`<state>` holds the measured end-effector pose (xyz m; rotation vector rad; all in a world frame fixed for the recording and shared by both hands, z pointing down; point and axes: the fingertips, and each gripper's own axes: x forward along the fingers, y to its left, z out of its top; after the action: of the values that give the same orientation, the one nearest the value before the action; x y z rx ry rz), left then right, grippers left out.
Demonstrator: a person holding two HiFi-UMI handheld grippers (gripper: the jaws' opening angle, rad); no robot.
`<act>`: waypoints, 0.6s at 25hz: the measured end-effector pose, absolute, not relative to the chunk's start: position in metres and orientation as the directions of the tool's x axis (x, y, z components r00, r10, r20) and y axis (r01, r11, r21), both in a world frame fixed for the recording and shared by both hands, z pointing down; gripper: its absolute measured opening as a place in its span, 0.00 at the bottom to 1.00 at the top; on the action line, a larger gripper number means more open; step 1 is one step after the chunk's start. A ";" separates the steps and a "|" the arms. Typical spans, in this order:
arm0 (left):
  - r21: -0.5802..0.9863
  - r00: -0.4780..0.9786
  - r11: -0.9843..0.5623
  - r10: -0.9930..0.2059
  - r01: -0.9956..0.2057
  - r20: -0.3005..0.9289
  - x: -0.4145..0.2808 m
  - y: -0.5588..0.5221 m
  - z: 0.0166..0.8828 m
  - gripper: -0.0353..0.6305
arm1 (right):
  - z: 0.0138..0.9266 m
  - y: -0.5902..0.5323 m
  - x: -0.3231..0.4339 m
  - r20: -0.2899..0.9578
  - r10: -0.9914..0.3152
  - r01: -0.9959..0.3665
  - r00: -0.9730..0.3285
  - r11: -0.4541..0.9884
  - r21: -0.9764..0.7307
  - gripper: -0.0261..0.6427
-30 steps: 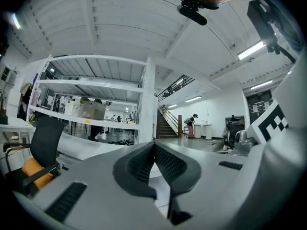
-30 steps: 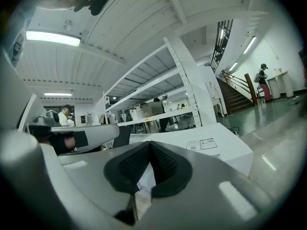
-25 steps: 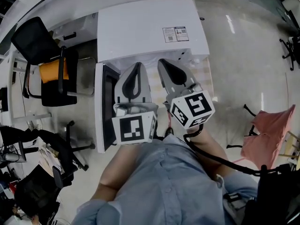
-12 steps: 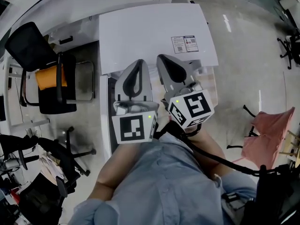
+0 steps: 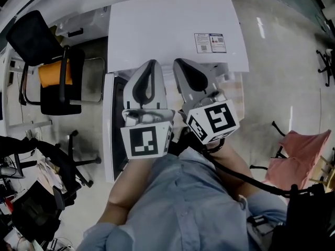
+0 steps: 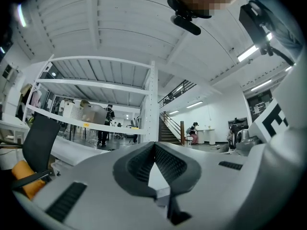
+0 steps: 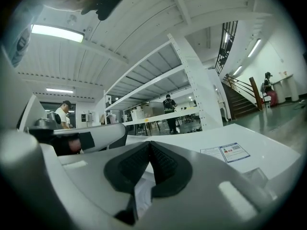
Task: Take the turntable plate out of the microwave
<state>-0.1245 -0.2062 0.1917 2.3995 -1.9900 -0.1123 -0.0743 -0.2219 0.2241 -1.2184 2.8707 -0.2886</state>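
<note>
**A:** Two grippers sit side by side just ahead of the person's blue shirt [image 5: 183, 208]: the left gripper [image 5: 152, 64] and the right gripper [image 5: 178, 63]. How do the jaws stand?

**B:** Both pairs are closed, tip against tip, with nothing between them. Each gripper points level toward the microwave [image 5: 167, 27].

**A:** And the microwave itself?

**B:** It is white and seen from above. Its door [image 5: 108, 135] hangs open on the left, and a printed label [image 5: 210, 42] lies near the right of its top. In the head view the jaw tips reach the top's front edge.

**A:** Where is the turntable plate?

**B:** Hidden, since the microwave's top covers the cavity in every view.

**A:** What's farther out?

**B:** A black office chair [image 5: 36, 41] with an orange cushion [image 5: 51, 73] stands on the left. A pink cloth [image 5: 296, 153] is on the right.
</note>
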 end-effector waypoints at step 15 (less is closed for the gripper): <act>0.044 0.166 -0.166 -0.986 -0.985 -0.001 -0.110 -0.192 0.259 0.06 | 0.299 -0.206 -0.066 0.108 -0.682 -0.686 -0.723 0.694 -0.218 0.04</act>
<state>-0.1103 -0.1918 0.2586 2.3735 -2.0074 -0.0459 -0.0656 -0.2058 0.2987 -1.1747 2.9078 -0.3863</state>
